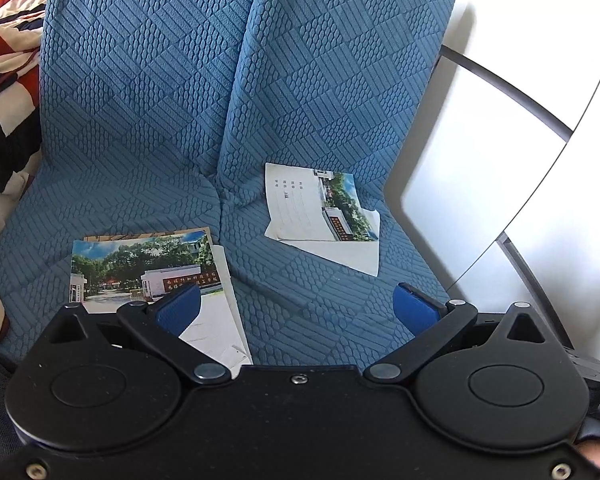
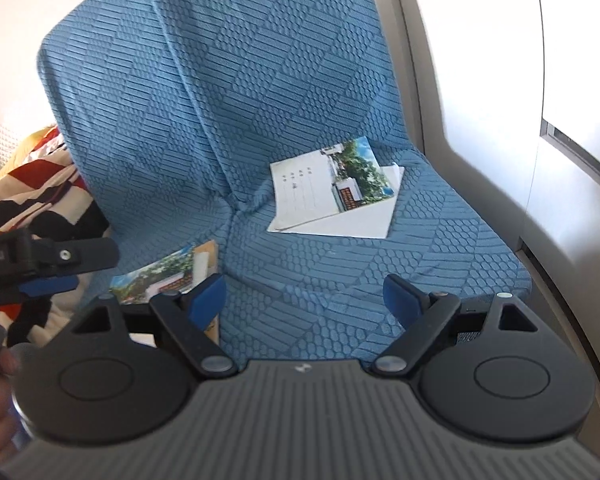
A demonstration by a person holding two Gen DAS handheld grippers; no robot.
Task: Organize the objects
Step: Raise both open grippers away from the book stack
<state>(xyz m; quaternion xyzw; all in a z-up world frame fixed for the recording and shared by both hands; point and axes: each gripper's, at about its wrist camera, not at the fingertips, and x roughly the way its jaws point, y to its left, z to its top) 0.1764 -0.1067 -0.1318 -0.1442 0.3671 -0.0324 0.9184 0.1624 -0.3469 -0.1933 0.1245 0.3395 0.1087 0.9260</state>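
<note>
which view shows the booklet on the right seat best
The right wrist view: the booklet lies whole and unblocked beyond the open right tool, with its photo cover and a white sheet under it clear. The left wrist view shows the same booklet whole too, but off to the right and more skewed.

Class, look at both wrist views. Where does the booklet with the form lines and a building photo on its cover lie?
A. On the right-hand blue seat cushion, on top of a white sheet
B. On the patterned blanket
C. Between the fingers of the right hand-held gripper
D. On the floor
A: the booklet rests on a white sheet on the right-hand blue seat cushion, clear of both open hand-held grippers.
</note>
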